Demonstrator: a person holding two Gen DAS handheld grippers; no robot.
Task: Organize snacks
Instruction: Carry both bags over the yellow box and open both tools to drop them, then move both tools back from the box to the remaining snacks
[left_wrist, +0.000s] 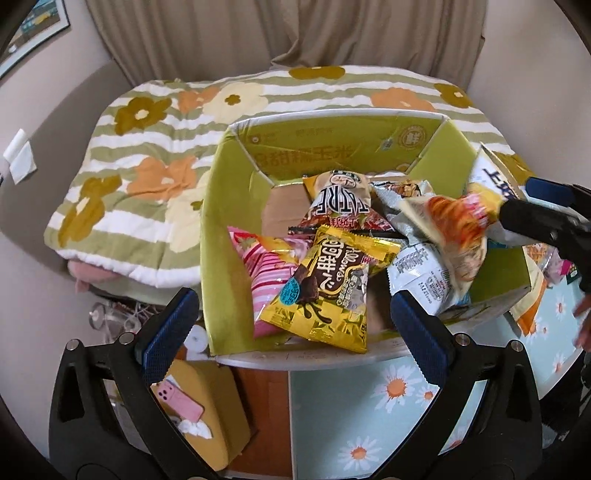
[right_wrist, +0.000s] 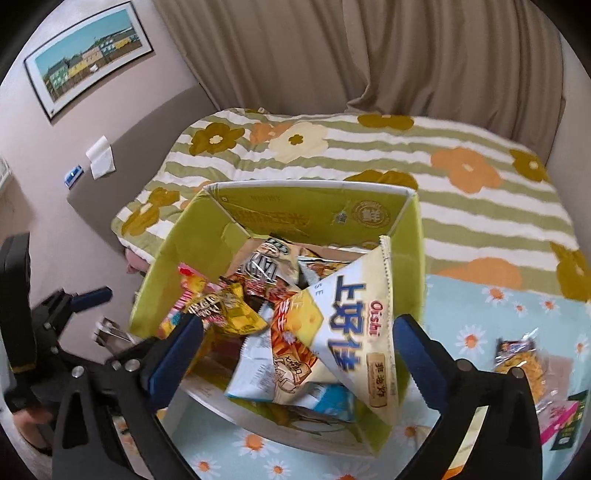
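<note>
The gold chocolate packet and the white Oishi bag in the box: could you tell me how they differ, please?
The gold chocolate packet is small and lies near the green box's front-left corner. The white Oishi bag is larger, with blue lettering, and leans at the right wall. Both are sealed snacks; neither is gripped.
</note>
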